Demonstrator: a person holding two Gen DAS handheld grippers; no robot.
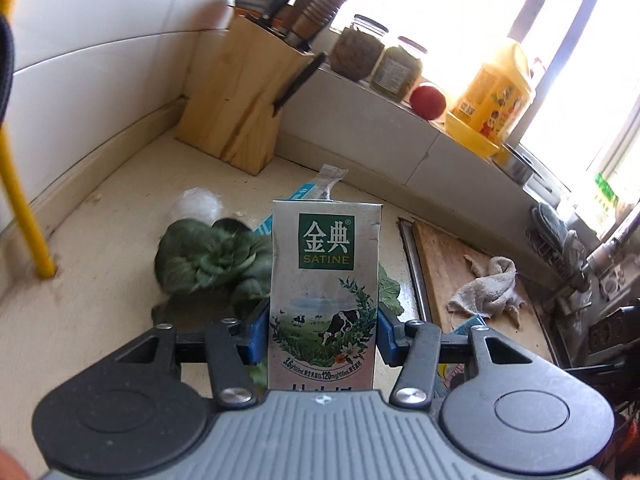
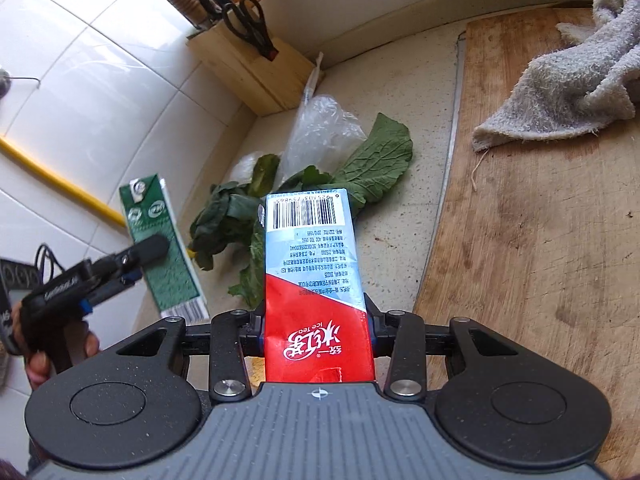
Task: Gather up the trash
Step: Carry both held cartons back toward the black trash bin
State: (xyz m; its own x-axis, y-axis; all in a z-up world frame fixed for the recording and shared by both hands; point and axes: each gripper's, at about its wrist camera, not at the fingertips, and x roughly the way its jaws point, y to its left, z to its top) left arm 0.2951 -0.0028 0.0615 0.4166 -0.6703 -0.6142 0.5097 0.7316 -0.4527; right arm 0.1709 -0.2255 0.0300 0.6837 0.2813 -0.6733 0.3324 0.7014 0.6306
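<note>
In your left wrist view, your left tongs (image 1: pixel 323 334) are closed on a milk carton (image 1: pixel 325 292), the blue pads pressing its two narrow sides low on the body. The carton stands upright between the fingers, long axis running straight away from the camera, printed front facing you and its top end pointing toward the window ledge. Behind it, green leaves (image 1: pixel 216 260) lie on the pale worktop (image 1: pixel 100 320), with a torn wrapper (image 1: pixel 320 186) just past the carton's top. A knife block (image 1: pixel 244 96) stands in the corner, and a rag (image 1: pixel 486 288) lies on the wooden cutting board (image 1: pixel 440 256) to the right.

In your right wrist view, your right tongs (image 2: pixel 318 330) are closed on an iced tea carton (image 2: pixel 314 280), gripped near its red end. Its long axis also runs away from the camera, but its print reads upside down, the barcode end pointing outward over the leaves (image 2: pixel 320 184) and a clear plastic bag (image 2: pixel 320 128). At the left, your left tongs (image 2: pixel 136 260) hold the milk carton (image 2: pixel 164 248) with its green side showing, tilted, above the worktop edge near the tiled wall.
</note>
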